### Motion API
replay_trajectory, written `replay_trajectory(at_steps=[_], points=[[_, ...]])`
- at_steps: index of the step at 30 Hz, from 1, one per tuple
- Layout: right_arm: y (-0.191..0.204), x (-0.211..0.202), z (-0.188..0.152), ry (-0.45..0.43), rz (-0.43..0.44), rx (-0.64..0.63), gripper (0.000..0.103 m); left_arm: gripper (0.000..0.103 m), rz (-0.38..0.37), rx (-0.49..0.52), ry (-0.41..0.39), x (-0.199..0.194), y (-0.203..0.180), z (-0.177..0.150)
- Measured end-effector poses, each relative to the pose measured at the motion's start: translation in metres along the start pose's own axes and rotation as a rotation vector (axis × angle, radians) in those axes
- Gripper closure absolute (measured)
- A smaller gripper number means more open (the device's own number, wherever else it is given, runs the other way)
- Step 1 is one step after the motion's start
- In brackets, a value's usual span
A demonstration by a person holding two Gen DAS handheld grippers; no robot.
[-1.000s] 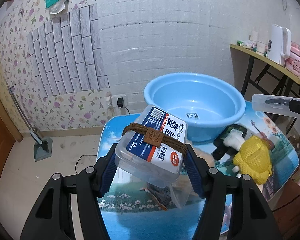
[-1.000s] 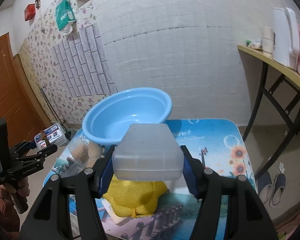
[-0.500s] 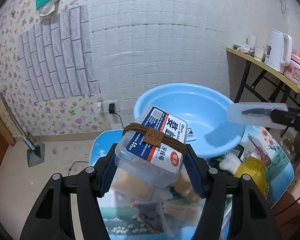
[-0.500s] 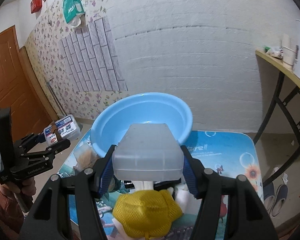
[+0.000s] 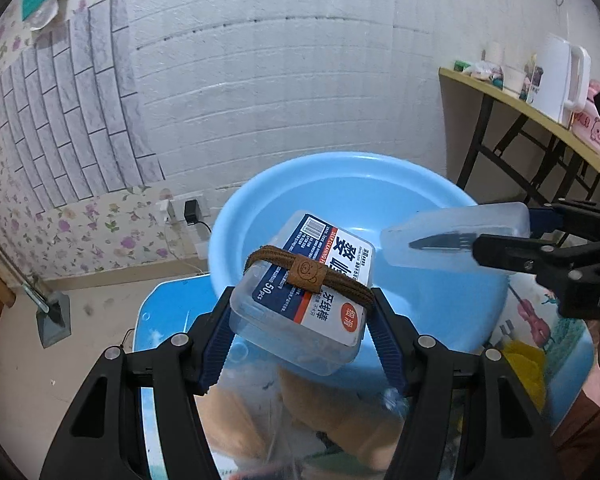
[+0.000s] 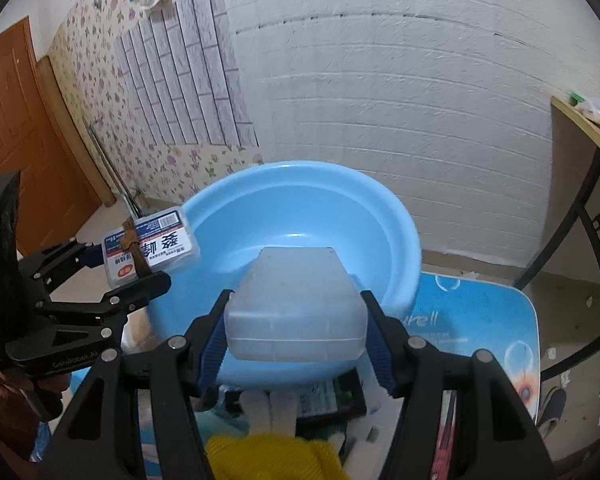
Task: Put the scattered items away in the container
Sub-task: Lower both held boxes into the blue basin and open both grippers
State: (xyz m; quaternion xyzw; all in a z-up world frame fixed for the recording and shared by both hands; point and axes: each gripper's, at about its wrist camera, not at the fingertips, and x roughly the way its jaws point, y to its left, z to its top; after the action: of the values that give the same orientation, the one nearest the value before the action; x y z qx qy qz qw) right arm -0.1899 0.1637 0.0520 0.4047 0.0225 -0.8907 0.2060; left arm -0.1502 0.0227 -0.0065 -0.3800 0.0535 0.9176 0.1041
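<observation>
Blue pads on your left gripper (image 5: 300,316) are pressed against the two sides of a clear floss-pick box (image 5: 302,284), the one with the printed label and a brown cord band (image 5: 306,276) round it. The jaws stand about half apart, filled by the box, which hangs tilted just over the near rim of the basin. Your right gripper (image 6: 296,322) has the same kind of hold on a frosted plastic case (image 6: 296,300), jaws roughly half apart and clamped on its flanks; from the left wrist view something dark and slim shows through its wall, though what it is you cannot tell.

Below and nearest you, the small blue table (image 6: 480,320) is not yet tidy. A yellow mesh item (image 6: 272,456) with white cloth beside it lies under the right gripper, along with dark flat packets, and a tan object in clear wrapping (image 5: 300,408) sits blurred under the left gripper.

Beyond both held things is the light blue basin (image 6: 380,208), touching the table top, and what you can see of its inside looks bare.

By my reading you are early on: nothing has been dropped in, two items are poised at the rim for release, and several more wait on the table.
</observation>
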Motion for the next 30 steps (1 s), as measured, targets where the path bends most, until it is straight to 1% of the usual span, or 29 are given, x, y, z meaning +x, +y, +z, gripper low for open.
replay_trajectory(at_steps=[4,9,15,19,24,30], points=[[-0.001,0.018,0.004,0.035,0.004,-0.01,0.043,0.04,-0.015,0.013,0.021,0.015,-0.003,0.006],[0.0,0.036,0.006,0.082,-0.019,-0.047,0.043,0.04,-0.022,0.022,0.044,0.032,-0.006,0.015],[0.004,0.06,0.009,0.155,-0.032,-0.073,0.043,0.04,-0.016,0.035,0.094,0.052,-0.009,0.014],[0.004,0.067,0.009,0.183,-0.048,-0.087,0.043,0.042,0.015,0.07,0.086,0.055,-0.014,0.013],[-0.001,0.065,0.009,0.196,-0.052,-0.099,0.043,0.042,0.003,0.078,0.094,0.059,-0.017,0.015],[-0.001,0.063,0.011,0.196,-0.04,-0.095,0.042,0.039,-0.002,0.07,0.091,0.055,-0.013,0.015]])
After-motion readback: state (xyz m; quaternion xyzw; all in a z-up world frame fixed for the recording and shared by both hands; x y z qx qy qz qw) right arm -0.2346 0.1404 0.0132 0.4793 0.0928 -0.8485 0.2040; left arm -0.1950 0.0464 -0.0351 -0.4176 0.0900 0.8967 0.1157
